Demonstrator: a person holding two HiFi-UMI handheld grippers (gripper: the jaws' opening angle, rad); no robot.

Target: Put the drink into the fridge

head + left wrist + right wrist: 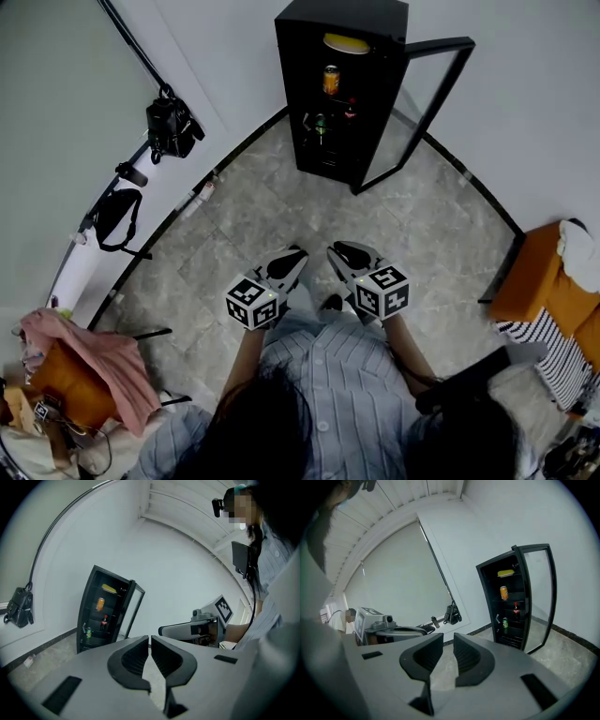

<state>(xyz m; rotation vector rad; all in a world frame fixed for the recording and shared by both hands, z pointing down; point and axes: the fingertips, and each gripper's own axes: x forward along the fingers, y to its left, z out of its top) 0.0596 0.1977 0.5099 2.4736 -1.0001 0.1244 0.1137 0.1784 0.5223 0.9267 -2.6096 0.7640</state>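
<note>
Person stands on the grey tiled floor (281,206). The striped shirt (337,375) shows at the near edge of the head view. Both grippers are held side by side just in front of the body, pointing toward the far wall.

Left gripper (150,641): jaws clenched, ribbed pads meeting at the tips, nothing between them.
Right gripper (448,649): jaws clenched too, only a thin slit between the pads, nothing gripped.
The two grippers sit near each other without touching, marker cubes facing up.

Near left: a pink cloth (89,352) lies heaped on some clutter.
Near right: an orange seat (539,272), with a striped cloth (539,342) just beside it.

Left wall, farther out: a black pouch (114,217). Beyond it a black camera bag (172,127) hangs by a slanting rail.

Far centre: a black fridge (375,19) stands upright against the wall, its glass door (439,45) swung open to the right. Contents, top down:
- yellow item (347,42) on the top shelf
- orange can (330,80) upright on the next shelf
- dark bottle (350,108) with a red label, below that
- green can (320,125) to the left of the bottle and a little lower

All three drinks stand inside the fridge, well apart from both grippers.
</note>
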